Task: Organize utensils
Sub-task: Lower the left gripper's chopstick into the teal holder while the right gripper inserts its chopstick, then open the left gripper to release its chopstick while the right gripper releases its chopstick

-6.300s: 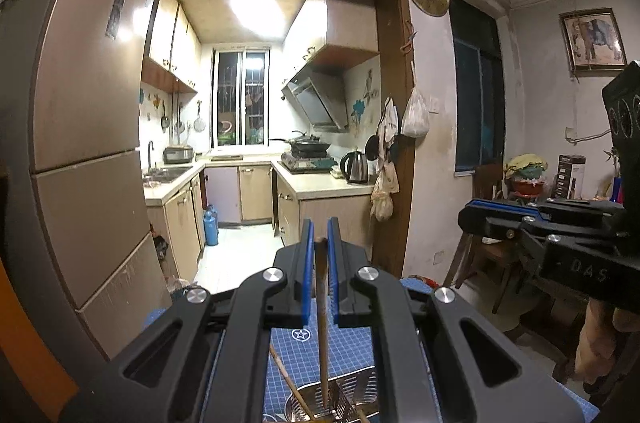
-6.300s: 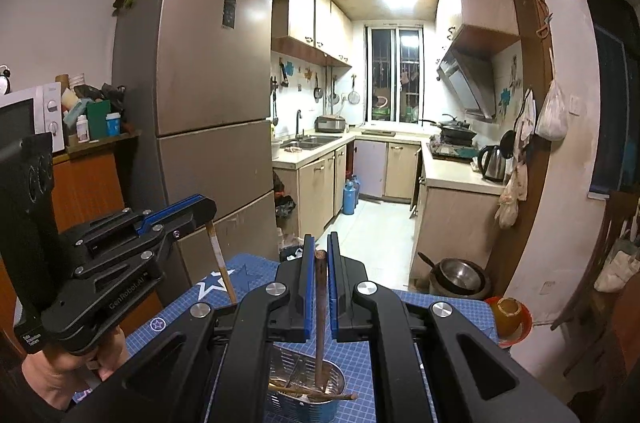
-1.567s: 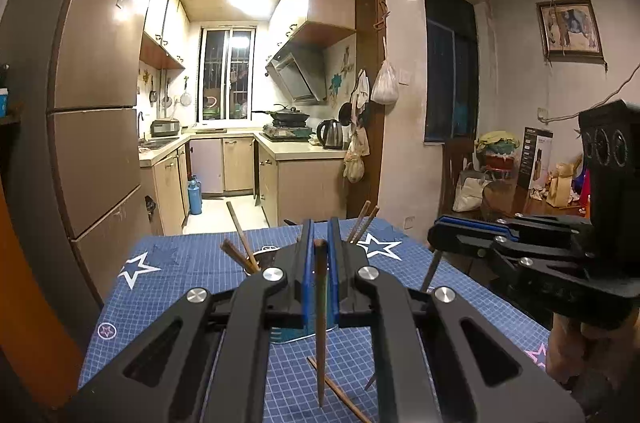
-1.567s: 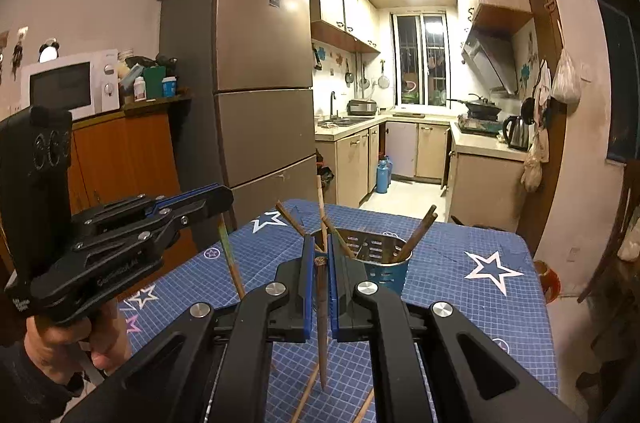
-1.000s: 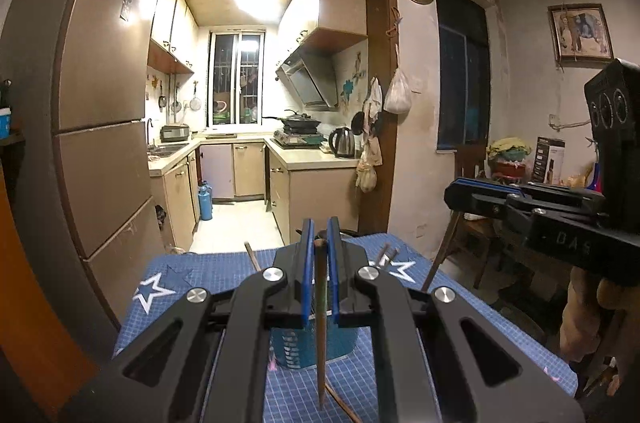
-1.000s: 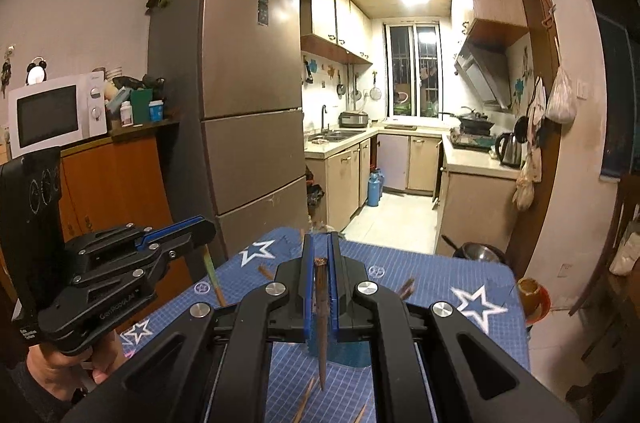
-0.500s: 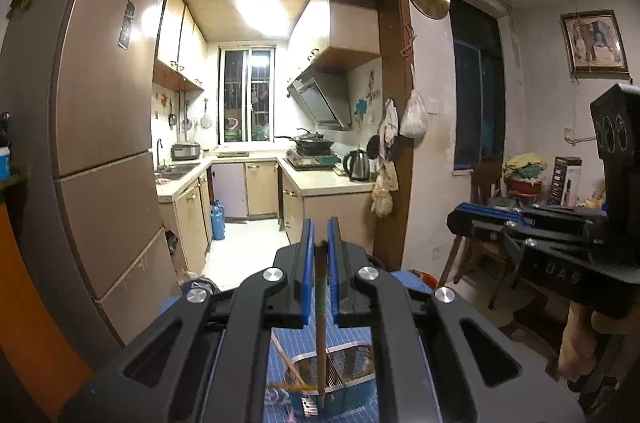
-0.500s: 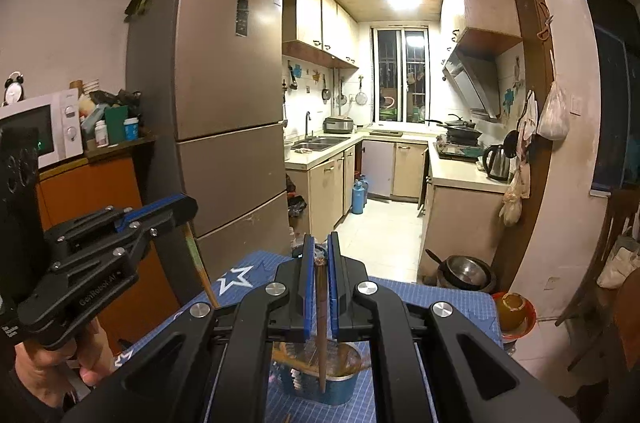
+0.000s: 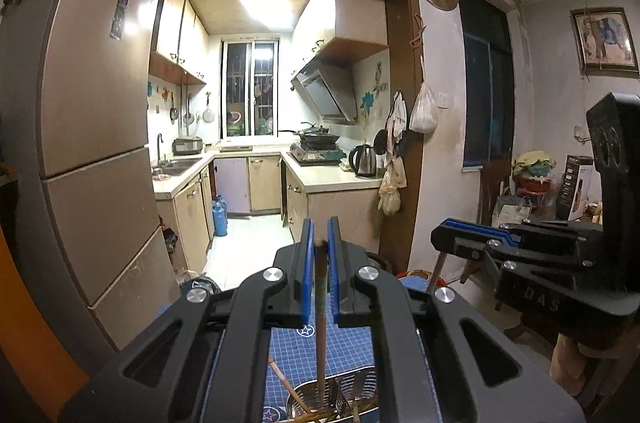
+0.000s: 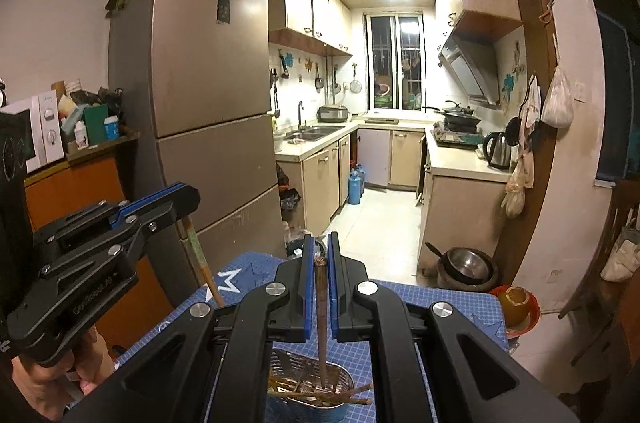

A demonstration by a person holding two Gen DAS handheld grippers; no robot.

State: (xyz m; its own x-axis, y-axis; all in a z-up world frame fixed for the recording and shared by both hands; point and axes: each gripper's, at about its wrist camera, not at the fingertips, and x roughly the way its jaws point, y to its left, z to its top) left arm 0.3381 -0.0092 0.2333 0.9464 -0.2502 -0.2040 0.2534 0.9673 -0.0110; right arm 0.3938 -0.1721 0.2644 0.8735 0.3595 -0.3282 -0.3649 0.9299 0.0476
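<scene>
1. Nearest, the left gripper has its blue-lined jaws clamped on a single wooden chopstick, which hangs upright with its lower end inside the metal utensil basket.
2. Likewise, the right gripper is pinched tight on a second chopstick, also upright, its tip down among the contents of the same basket.
3. Inside that perforated steel basket, which sits in a blue holder, several more wooden chopsticks lie crossed and leaning against the walls; how many there are cannot be told.
4. Under the basket lies a blue grid mat with white stars covering the table.
5. To the side, a person's hand grips the handle of the left gripper, seen from the right wrist camera.
6. Beyond the table's far edge, a dark metal pot stands on the floor with a handled tool resting in it, and beside it a small orange bowl holds a round yellowish thing.
7. Farther back, a tall fridge stands left of the kitchen doorway.
8. On the kitchen counter sit a kettle and a dark pan on the hob; blue bottles stand on the floor by the cabinets.
</scene>
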